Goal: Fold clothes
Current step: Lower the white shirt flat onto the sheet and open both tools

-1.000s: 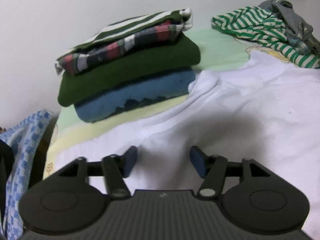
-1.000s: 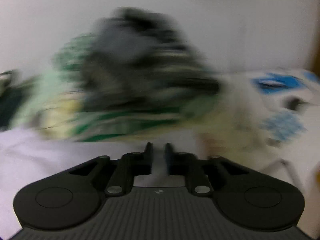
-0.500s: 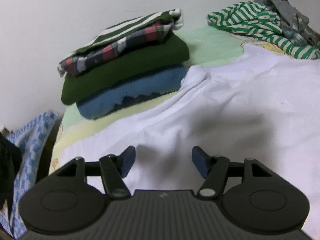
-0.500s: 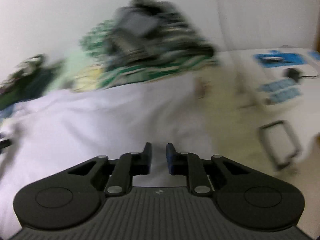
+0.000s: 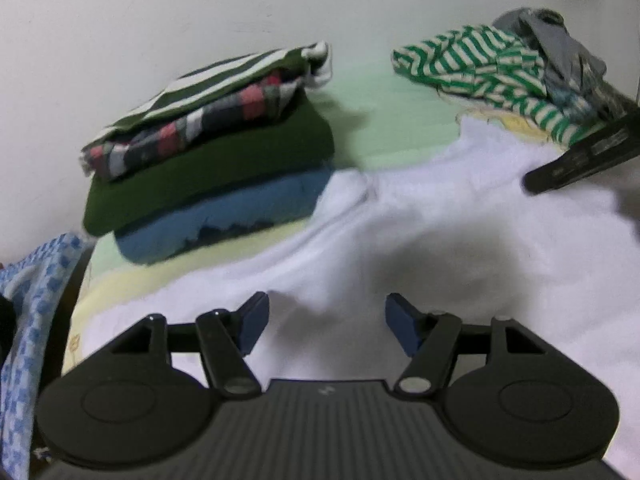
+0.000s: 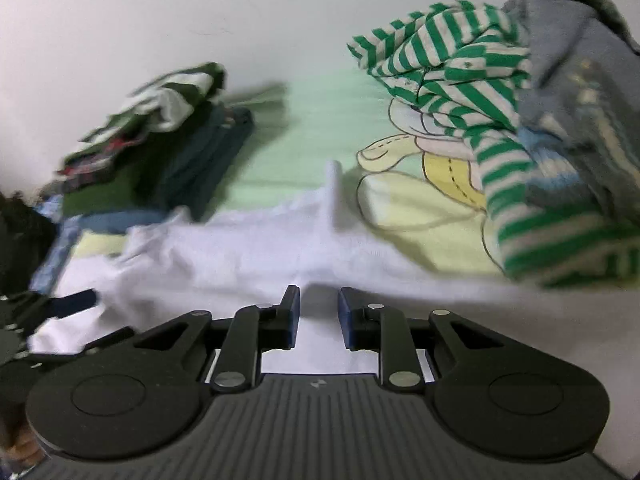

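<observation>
A white garment (image 5: 460, 220) lies spread flat on the bed; it also shows in the right wrist view (image 6: 240, 256). My left gripper (image 5: 326, 320) is open and empty, low over the garment's near left part. My right gripper (image 6: 318, 312) hovers over the garment's edge with its jaws a narrow gap apart, nothing between them; it also shows in the left wrist view (image 5: 580, 156) at the right. A pile of unfolded clothes, green-striped (image 6: 460, 68) and grey (image 6: 580, 60), lies behind it.
A stack of folded clothes (image 5: 208, 140) stands at the back left by the white wall; it also shows in the right wrist view (image 6: 160, 148). The bed sheet (image 6: 320, 128) is pale green and yellow with a cartoon print. A blue checked cloth (image 5: 32, 300) hangs at the left edge.
My right gripper has swung left from the clothes pile to the white garment and its jaws have opened slightly. My left gripper has stayed open, shifting a little over the garment.
</observation>
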Available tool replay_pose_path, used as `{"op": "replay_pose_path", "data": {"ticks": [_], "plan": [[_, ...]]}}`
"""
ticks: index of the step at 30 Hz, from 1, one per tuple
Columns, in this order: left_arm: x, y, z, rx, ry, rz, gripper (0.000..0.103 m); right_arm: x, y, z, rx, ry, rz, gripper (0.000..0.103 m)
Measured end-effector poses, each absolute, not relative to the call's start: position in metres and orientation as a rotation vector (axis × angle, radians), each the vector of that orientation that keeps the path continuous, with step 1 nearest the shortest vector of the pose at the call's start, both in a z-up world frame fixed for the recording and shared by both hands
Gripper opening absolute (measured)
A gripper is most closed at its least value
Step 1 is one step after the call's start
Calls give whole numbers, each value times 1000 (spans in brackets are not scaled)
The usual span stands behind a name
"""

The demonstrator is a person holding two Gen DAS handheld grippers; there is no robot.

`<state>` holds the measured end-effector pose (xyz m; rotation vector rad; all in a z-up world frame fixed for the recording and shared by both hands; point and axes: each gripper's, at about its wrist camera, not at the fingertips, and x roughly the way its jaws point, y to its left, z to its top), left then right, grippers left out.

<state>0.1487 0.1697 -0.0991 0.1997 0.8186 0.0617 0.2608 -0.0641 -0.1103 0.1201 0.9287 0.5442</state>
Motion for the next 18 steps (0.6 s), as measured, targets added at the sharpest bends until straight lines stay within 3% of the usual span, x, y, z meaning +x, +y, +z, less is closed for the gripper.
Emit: {"op": "replay_pose_path", "data": {"ticks": [4,6,10,12,15,18], "plan": [[174,174,-104,179,826,80,76,283,-49,-106,74,871,463,3],[183,178,-104,164,832,87,82,291,-49,-105,94,872,442,4],[184,183,-105,201,819,74,85,266,-61,-95,116,864,511,24],[187,187,-105,200,819,67,85,248,-68,-89,121,859,559,28],[196,202,-103,141,836,59,86,237,-73,-100,77,938,585,29],[201,212,-106,144,851,89,92,237,-106,-106,103,887,478,22]]}}
